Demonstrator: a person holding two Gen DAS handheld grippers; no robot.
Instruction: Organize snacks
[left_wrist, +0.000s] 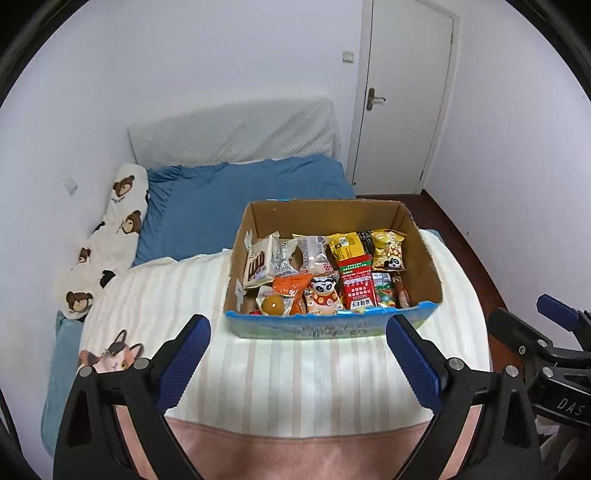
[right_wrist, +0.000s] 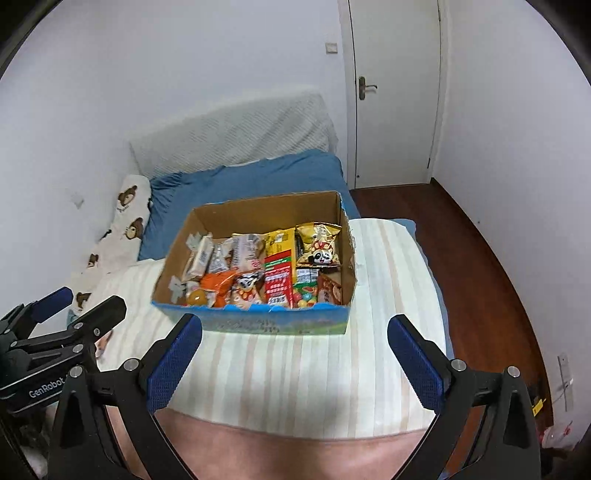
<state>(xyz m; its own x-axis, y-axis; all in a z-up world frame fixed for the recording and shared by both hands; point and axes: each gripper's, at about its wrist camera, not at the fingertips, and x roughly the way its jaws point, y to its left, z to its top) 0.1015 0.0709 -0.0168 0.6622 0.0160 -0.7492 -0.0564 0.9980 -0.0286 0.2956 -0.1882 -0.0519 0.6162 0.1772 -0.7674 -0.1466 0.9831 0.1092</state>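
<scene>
A cardboard box (left_wrist: 325, 216) with a blue printed front sits on the striped blanket (left_wrist: 295, 376) on the bed. It holds several snack packets, among them a red carton (left_wrist: 356, 286), a yellow panda bag (left_wrist: 388, 249) and an orange packet (left_wrist: 291, 288). The box also shows in the right wrist view (right_wrist: 266, 210). My left gripper (left_wrist: 299, 325) is open and empty, just short of the box's front wall. My right gripper (right_wrist: 295, 326) is open and empty, also just in front of the box. Each gripper shows at the edge of the other's view.
A blue sheet (left_wrist: 240, 192) and a grey headboard cushion (left_wrist: 232, 133) lie beyond the box. A bear-print pillow (left_wrist: 118, 229) lies along the left wall. A white door (left_wrist: 406, 92) and dark wood floor (right_wrist: 480, 258) are to the right of the bed.
</scene>
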